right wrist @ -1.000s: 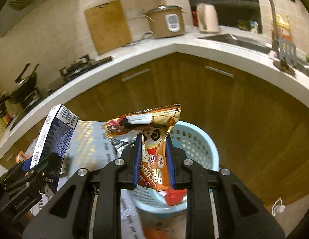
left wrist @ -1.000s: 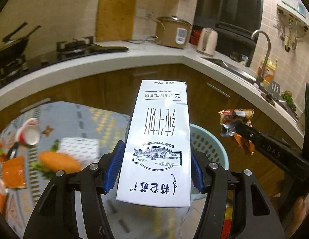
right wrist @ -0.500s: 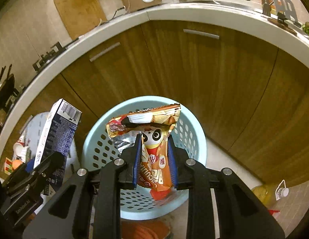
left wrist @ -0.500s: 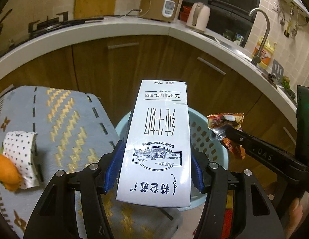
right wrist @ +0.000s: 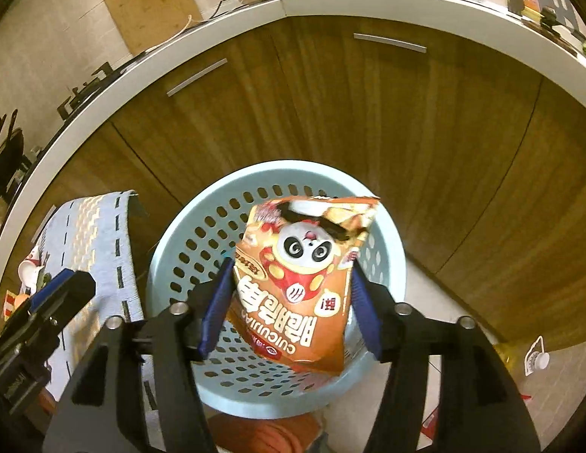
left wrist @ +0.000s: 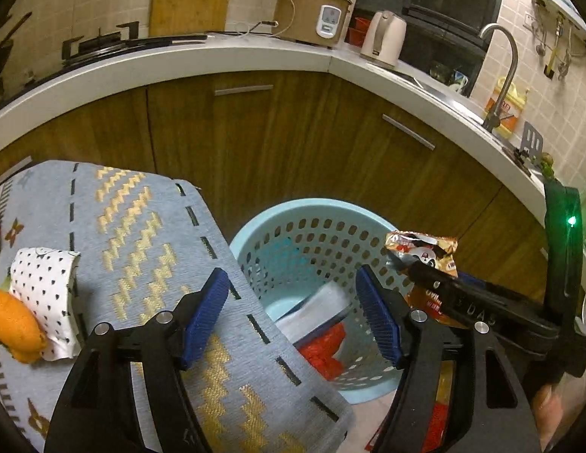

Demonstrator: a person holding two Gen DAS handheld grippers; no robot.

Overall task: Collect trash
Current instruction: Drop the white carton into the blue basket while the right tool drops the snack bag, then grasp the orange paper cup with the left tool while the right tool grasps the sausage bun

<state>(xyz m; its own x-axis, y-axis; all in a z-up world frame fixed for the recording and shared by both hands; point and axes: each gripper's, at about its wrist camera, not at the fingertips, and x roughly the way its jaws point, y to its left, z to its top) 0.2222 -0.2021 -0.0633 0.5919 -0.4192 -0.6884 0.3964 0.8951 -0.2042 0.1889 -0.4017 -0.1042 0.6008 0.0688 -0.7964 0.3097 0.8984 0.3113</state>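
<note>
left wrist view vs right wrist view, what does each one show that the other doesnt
Only the left wrist view: a white carton and a red wrapper lying in the bottom of the basket, a dotted napkin on the tablecloth, and the left gripper open and empty.

Only the right wrist view: the panda front of the snack bag, between the spread fingers of the right gripper.

Both: the blue basket, the tablecloth and the wooden cabinets.
</note>
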